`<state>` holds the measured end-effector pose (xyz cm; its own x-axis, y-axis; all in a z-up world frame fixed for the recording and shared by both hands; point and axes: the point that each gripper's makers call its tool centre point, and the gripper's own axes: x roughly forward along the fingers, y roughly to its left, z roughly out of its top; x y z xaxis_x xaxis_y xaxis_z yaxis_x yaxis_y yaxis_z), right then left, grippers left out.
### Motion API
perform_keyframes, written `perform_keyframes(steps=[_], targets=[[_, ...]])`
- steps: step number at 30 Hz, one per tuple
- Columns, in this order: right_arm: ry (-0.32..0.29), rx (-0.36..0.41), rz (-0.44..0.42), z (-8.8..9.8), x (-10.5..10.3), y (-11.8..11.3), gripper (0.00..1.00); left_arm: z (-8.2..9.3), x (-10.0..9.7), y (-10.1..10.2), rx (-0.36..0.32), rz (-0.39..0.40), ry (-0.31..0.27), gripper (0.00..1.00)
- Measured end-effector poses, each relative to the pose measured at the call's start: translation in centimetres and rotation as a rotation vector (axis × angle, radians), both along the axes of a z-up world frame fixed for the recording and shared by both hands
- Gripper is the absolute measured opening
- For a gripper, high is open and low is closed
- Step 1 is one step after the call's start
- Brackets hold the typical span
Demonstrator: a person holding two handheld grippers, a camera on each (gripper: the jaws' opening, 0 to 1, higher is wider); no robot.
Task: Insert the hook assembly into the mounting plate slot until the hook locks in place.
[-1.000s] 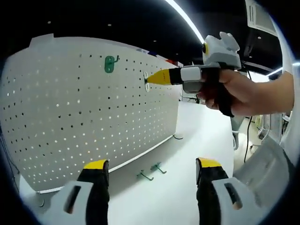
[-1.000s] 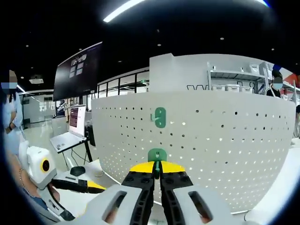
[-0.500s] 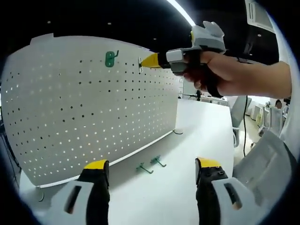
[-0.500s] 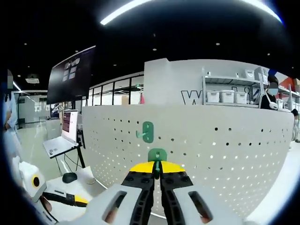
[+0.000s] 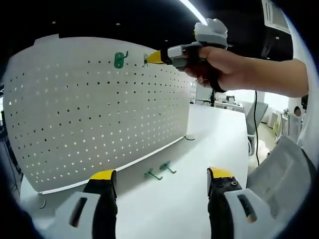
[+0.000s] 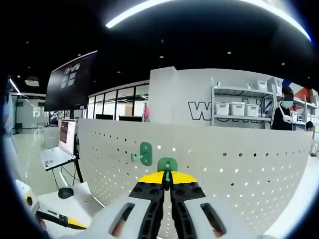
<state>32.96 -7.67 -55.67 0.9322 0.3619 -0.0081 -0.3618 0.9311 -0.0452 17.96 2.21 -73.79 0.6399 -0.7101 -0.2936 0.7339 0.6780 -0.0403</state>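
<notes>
Jaws of my right gripper (image 6: 167, 185) pinch the green hook (image 6: 167, 165) upright near the pegboard (image 6: 239, 169) top row for insertion, beside the mounted hook (image 6: 144, 153), while my left gripper (image 5: 160, 186) waits spread above two spare hooks (image 5: 160, 170).

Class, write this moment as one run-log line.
right gripper: shut on green hook, at white pegboard top row | left gripper: open, low | mounted green hook | two spare hooks on table

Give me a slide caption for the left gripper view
Right gripper presses a green hook against the top of the white pegboard, beside a mounted hook; two spare hooks lie below.
</notes>
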Motion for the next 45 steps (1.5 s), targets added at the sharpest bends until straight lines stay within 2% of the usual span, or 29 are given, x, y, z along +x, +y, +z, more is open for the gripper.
perform_keyframes(steps=[13,45], targets=[[-0.025,0.007,-0.050,0.8,1.7,-0.1,0.01,-0.5,-0.5,0.2,0.004,0.001,0.002,0.74],[-0.035,0.006,-0.073,0.7,3.1,0.3,0.01,-1.1,-0.9,0.9,0.008,0.012,0.015,0.73]])
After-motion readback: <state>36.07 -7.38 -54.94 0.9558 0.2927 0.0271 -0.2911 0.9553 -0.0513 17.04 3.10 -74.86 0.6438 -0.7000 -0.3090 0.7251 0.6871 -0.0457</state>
